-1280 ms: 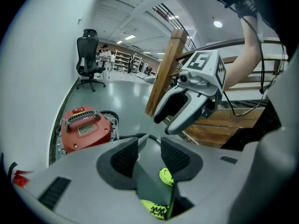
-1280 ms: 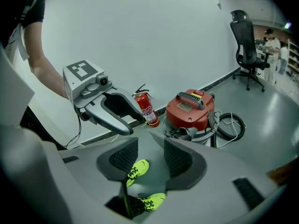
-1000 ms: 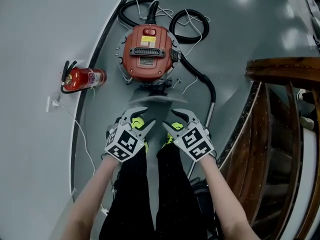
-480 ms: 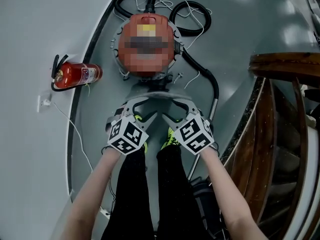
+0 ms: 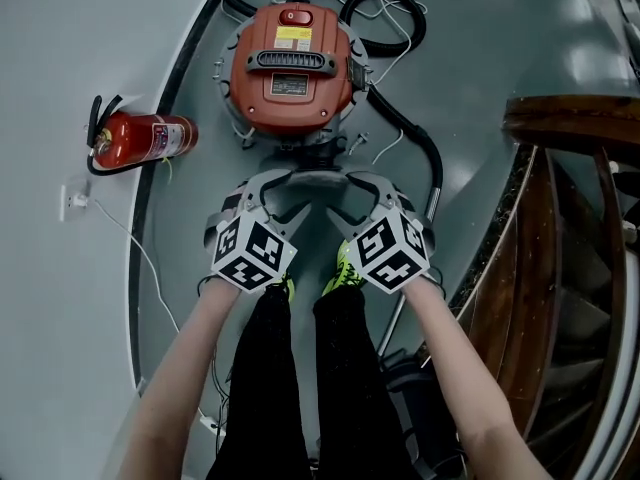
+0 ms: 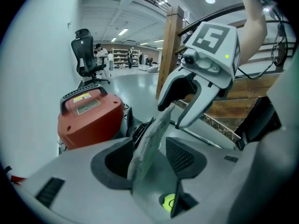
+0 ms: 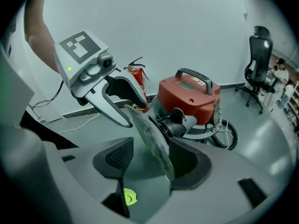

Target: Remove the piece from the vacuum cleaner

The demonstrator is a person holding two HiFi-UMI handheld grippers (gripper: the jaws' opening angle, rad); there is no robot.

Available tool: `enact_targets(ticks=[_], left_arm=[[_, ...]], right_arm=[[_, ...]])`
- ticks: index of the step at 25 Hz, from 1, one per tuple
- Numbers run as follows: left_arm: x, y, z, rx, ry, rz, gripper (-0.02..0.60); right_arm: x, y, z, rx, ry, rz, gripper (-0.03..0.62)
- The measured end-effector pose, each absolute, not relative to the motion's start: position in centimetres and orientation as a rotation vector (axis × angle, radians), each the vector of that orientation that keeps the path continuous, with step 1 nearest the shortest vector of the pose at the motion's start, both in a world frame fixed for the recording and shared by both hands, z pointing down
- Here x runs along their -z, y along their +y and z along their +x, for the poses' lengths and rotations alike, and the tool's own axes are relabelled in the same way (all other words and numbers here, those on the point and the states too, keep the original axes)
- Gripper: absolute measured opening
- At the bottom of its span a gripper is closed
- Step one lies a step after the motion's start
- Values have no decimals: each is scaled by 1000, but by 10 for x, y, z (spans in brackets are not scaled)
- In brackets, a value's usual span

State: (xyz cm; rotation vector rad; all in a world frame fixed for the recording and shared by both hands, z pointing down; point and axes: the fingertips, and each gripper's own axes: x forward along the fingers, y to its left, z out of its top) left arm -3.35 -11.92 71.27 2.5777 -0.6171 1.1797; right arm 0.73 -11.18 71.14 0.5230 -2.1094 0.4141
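Observation:
The red vacuum cleaner (image 5: 292,68) stands on the grey floor ahead of me, with its black hose (image 5: 412,140) looping round its right side. A thin, dusty grey flat piece (image 5: 316,180) hangs just in front of it, between my two grippers. My left gripper (image 5: 288,198) and right gripper (image 5: 346,198) face each other, and both sets of jaws are opening. In the left gripper view the piece (image 6: 150,141) stands edge-on between wide jaws, with a gap on its right. In the right gripper view the piece (image 7: 152,139) leans on one pad only.
A red fire extinguisher (image 5: 140,140) lies at the left by the wall, near a wall outlet (image 5: 75,204) with a white cable. A wooden stair railing (image 5: 570,178) fills the right side. Yellow shoes (image 5: 345,268) are below the grippers. An office chair (image 6: 86,55) stands behind the vacuum.
Both grippers have moved forward, closer to the vacuum cleaner, with the grey piece between them. Their jaws have spread wider apart.

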Motion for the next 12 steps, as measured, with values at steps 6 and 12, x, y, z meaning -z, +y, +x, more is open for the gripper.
enact_targets(ticks=[6, 12], left_arm=[[-725, -130, -36, -1195, -631, 2563, 221], [-733, -135, -39, -1191, -635, 2543, 221]], right_arm=[[-725, -118, 9, -376, -2062, 518, 242], [-734, -121, 6, -368, -2033, 512, 242]])
